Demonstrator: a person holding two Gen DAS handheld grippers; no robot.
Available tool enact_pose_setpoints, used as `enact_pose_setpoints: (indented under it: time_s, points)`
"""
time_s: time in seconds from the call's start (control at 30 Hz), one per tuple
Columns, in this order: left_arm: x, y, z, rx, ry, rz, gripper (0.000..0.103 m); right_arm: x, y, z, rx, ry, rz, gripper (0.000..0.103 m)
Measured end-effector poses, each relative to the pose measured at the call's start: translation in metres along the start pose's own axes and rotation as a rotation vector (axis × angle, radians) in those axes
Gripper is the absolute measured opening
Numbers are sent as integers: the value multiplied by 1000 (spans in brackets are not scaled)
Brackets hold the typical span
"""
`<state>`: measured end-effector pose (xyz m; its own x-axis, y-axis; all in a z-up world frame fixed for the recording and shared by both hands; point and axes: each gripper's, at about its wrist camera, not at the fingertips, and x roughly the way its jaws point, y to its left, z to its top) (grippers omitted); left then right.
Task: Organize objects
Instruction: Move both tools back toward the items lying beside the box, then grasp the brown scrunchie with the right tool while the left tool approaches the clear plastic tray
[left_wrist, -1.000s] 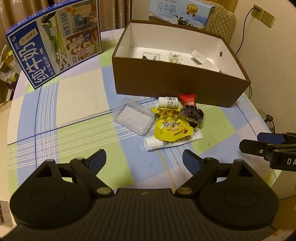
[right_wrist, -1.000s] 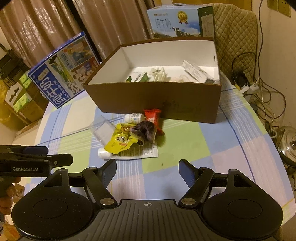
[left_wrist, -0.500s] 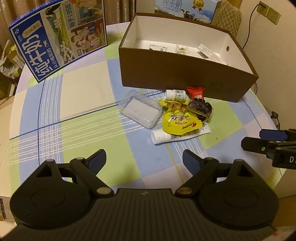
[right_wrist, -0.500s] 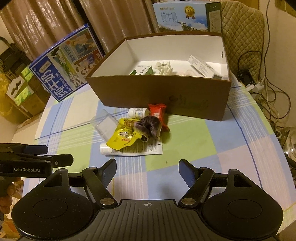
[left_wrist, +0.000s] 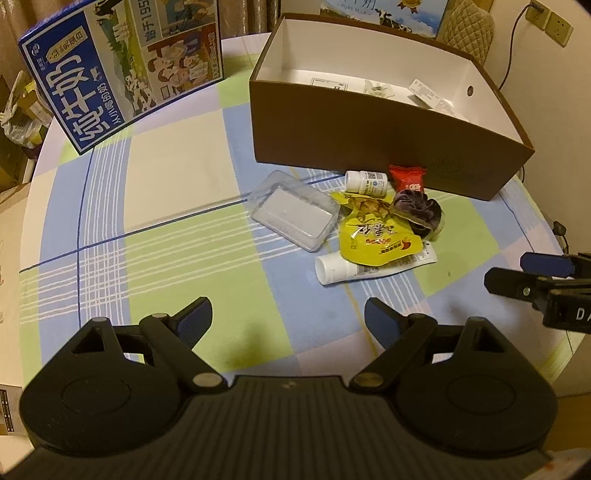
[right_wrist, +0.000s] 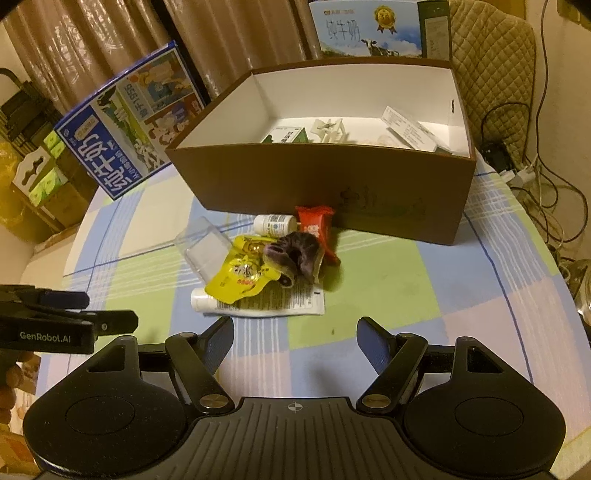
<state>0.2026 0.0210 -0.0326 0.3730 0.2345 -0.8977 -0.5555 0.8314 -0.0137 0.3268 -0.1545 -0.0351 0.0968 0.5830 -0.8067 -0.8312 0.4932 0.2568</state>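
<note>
A brown cardboard box (left_wrist: 369, 140) (right_wrist: 332, 188) with a white inside stands at the back of the round table and holds several small items. In front of it lies a pile: a clear plastic tray (left_wrist: 293, 214) (right_wrist: 201, 249), a white pill bottle (left_wrist: 365, 182) (right_wrist: 275, 223), a red snack packet (left_wrist: 407, 178) (right_wrist: 314, 225), a dark purple scrunchie (left_wrist: 417, 212) (right_wrist: 295, 258), a yellow pouch (left_wrist: 376, 240) (right_wrist: 242, 277) and a white tube (left_wrist: 354, 267) (right_wrist: 258, 304). My left gripper (left_wrist: 288, 317) and my right gripper (right_wrist: 295, 336) are both open and empty, hovering short of the pile.
A blue milk carton box (left_wrist: 122, 66) (right_wrist: 129, 136) leans at the table's back left. Another milk box (right_wrist: 369, 29) stands behind the brown box, by a quilted chair (right_wrist: 491, 62). Cables (right_wrist: 535, 166) lie on the right. The checked tablecloth (left_wrist: 166, 192) covers the table.
Both grippers have drawn closer to the pile and box, which now look larger and nearer. Both stay open; nothing on the table has moved.
</note>
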Motion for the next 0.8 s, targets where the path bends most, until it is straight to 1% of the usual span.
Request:
enact_pose_setpoints:
  time_s: [0.23, 0.4, 0.63, 0.8]
  points:
    - [14, 12, 8, -31, 1, 31, 87, 18, -9, 7, 4, -29, 2, 71]
    - [26, 24, 14, -57, 8, 53, 87, 39, -13, 16, -21, -33, 12, 60]
    - [40, 34, 21, -83, 21, 66, 87, 75, -13, 25, -83, -1, 11, 54]
    - [47, 39, 24, -96, 32, 69, 87, 90, -10, 29, -111, 2, 42, 49]
